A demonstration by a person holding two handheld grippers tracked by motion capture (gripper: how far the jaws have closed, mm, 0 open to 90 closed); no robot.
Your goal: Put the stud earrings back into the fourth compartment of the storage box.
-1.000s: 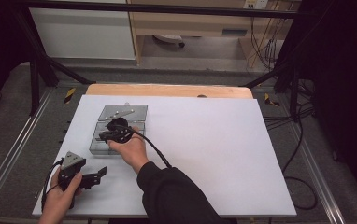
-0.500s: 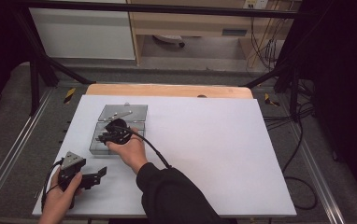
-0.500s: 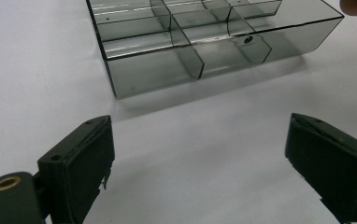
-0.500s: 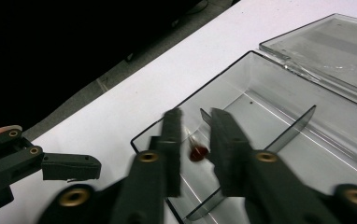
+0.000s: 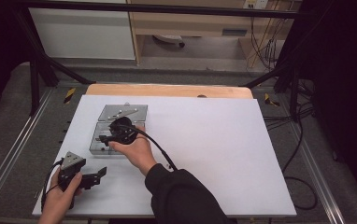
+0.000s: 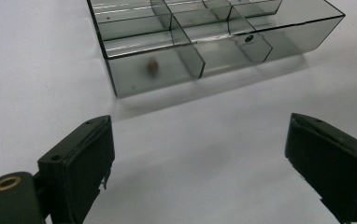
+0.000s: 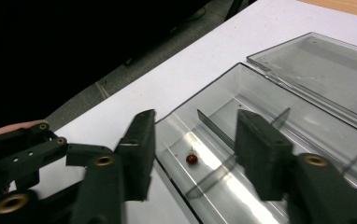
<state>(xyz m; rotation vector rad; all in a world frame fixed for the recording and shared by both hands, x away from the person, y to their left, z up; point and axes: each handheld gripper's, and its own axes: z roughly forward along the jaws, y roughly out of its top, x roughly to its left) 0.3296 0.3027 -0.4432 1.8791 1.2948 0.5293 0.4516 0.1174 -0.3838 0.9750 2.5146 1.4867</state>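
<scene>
Clear divided box (image 5: 116, 135) lay on white table (image 5: 223, 140), left-centre, long axis front-to-back, lid (image 5: 123, 112) open at far end, right gripper (image 7: 193, 144) wide apart over compartment w/ small red bead (image 7: 192, 159), left gripper (image 6: 200, 163) wide, empty, near box.

White table (image 5: 223, 154) amid grey floor (image 5: 8, 154), dark surroundings.

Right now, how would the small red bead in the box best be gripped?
Pinch the red bead across its middle, coming straight down from above: it is small and round, lying loose on the floor of a walled compartment of the clear box, so a side approach looks blocked. The right gripper hangs open above it.
</scene>
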